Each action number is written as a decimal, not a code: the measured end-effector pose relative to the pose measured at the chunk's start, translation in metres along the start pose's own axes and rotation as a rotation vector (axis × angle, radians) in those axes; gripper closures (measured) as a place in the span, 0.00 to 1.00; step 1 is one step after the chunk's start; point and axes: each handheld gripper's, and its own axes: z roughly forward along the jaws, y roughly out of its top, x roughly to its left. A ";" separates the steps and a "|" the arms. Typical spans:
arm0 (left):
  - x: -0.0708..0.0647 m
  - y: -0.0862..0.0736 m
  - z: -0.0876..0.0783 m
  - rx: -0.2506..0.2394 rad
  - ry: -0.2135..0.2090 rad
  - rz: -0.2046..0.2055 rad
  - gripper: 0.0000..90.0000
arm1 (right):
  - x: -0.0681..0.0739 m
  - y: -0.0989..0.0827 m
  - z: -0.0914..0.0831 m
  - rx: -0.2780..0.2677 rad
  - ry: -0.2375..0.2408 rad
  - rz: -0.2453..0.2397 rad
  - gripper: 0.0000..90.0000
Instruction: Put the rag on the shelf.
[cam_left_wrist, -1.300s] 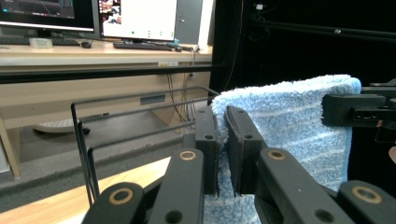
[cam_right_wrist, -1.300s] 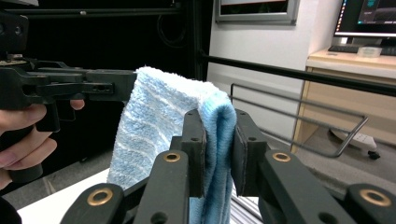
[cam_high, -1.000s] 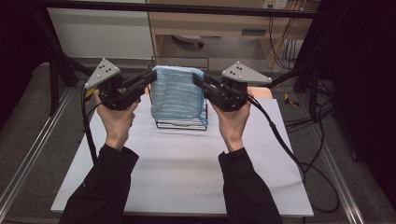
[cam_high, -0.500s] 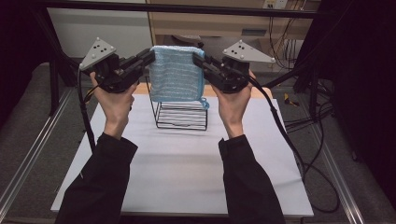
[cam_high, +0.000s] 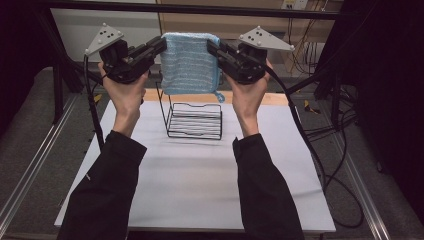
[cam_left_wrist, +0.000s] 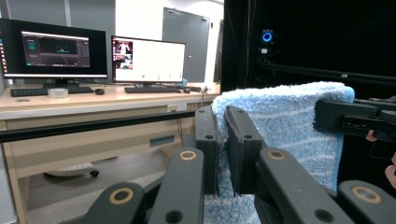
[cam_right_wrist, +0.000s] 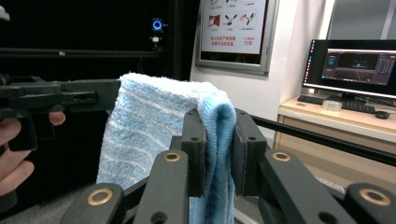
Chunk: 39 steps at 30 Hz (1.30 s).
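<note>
The left gripper (cam_high: 161, 46) and right gripper (cam_high: 212, 48) each clamp a top corner of the blue towel (cam_high: 190, 65), which hangs folded between them above the wire rack (cam_high: 195, 120) on the table (cam_high: 200, 180). To do this well, keep both grips firm and level, the top edge taut, and the hem clear of the rack's wires.
</note>
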 end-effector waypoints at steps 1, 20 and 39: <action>0.001 0.001 0.001 -0.005 0.000 0.001 0.93 | -0.001 0.001 0.002 -0.004 0.000 0.003 0.87; 0.011 0.012 0.021 -0.040 0.034 0.040 0.93 | -0.018 0.013 0.026 -0.038 -0.033 -0.025 0.87; 0.032 0.012 0.050 -0.015 0.059 0.016 0.93 | -0.037 0.012 0.054 -0.018 -0.062 -0.026 0.87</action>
